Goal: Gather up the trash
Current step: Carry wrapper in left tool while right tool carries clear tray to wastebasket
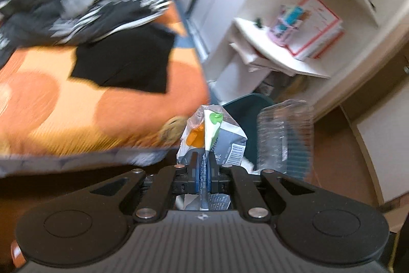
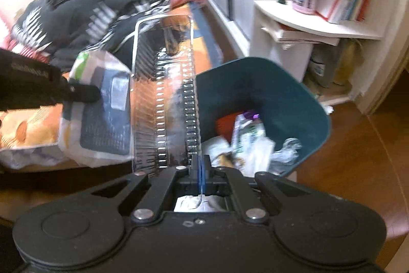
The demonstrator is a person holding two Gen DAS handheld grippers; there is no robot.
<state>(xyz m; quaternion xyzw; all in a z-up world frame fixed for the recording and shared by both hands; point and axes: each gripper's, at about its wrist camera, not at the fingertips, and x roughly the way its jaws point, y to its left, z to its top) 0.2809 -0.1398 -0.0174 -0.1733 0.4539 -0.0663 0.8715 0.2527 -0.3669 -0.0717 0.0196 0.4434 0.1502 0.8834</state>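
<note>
The left gripper (image 1: 203, 165) has its jaws clamped on a crumpled snack wrapper (image 1: 217, 137), grey and white with a barcode and an orange patch. The right gripper (image 2: 200, 168) has its jaws pinched tight on the thin edge of a clear plastic tray (image 2: 163, 94) with ribbed sides, which stands up on end in front of it. Both pieces hang in the air, just beside each other, near the corner of the bed (image 1: 76, 106) with its orange cover.

The teal bin (image 2: 294, 99) stands on the wooden floor between the bed and the white shelf (image 2: 319, 24), already holding paper and plastic scraps. In the right wrist view the tray is at the near left rim, and the wrapper is further left, still over the bed edge rather than over the opening.

To finish this step well, each piece should be carried fully over the opening before the jaws let go. The tray is light and stiff, so it may catch on the rim; tipping it downward first would help. The wrapper looks limp, though motion blur makes its shape uncertain, and may cling to the pads.
</note>
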